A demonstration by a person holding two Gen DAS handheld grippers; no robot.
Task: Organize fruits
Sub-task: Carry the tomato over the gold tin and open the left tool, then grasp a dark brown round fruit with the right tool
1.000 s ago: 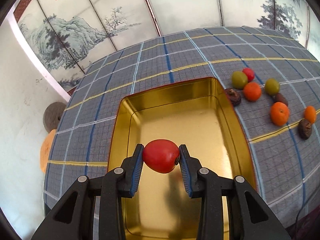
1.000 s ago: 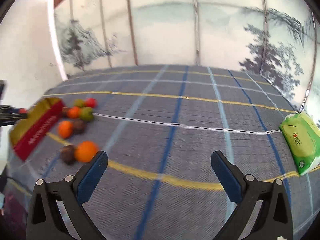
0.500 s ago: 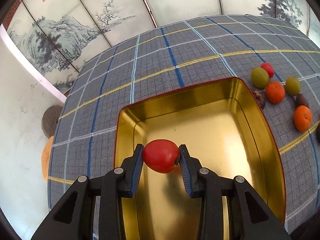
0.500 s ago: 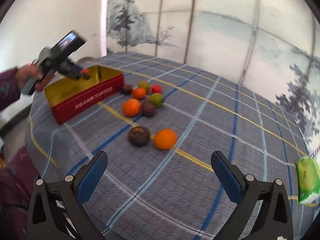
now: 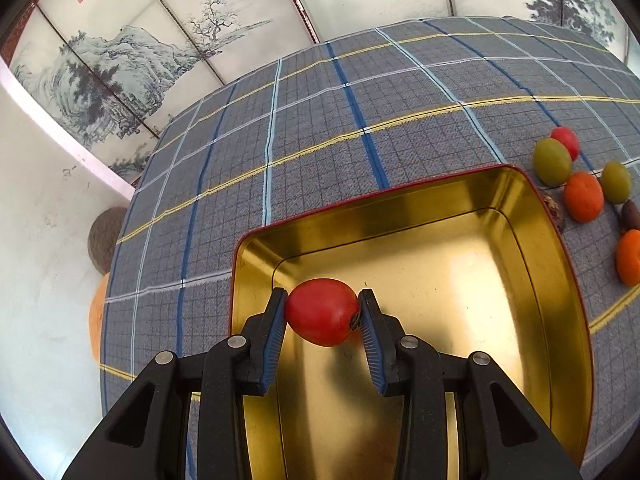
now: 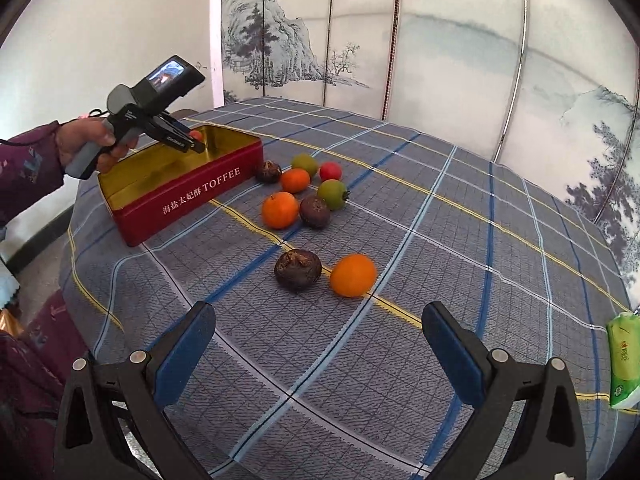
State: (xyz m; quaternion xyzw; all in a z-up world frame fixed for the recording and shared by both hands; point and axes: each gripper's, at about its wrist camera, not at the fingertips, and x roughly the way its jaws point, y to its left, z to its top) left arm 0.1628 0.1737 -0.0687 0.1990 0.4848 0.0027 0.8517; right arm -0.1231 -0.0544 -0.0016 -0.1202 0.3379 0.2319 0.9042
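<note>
My left gripper (image 5: 322, 312) is shut on a red tomato (image 5: 322, 311) and hangs over the near left corner of the gold-lined tin (image 5: 400, 196). From the right wrist view the same gripper (image 6: 196, 138) reaches into the red TOFFEE tin (image 6: 188, 196), held by a hand (image 6: 86, 146). My right gripper (image 6: 316, 344) stands wide open above the cloth, nothing between its fingers. Ahead of it lie a dark brown fruit (image 6: 298, 270) and an orange (image 6: 353, 275). Farther back sit several more fruits: oranges, green ones, a red tomato (image 6: 331, 171).
A round table under a grey plaid cloth (image 6: 440, 240) carries everything. A green tissue pack (image 6: 622, 364) lies at the right edge. A painted folding screen (image 6: 440, 40) stands behind. A sleeve and lap (image 6: 24, 380) fill the left edge.
The left gripper carried the tomato leftward and lower over the tin. The right wrist view swung from the bare right part of the table to face the fruits and the tin.
</note>
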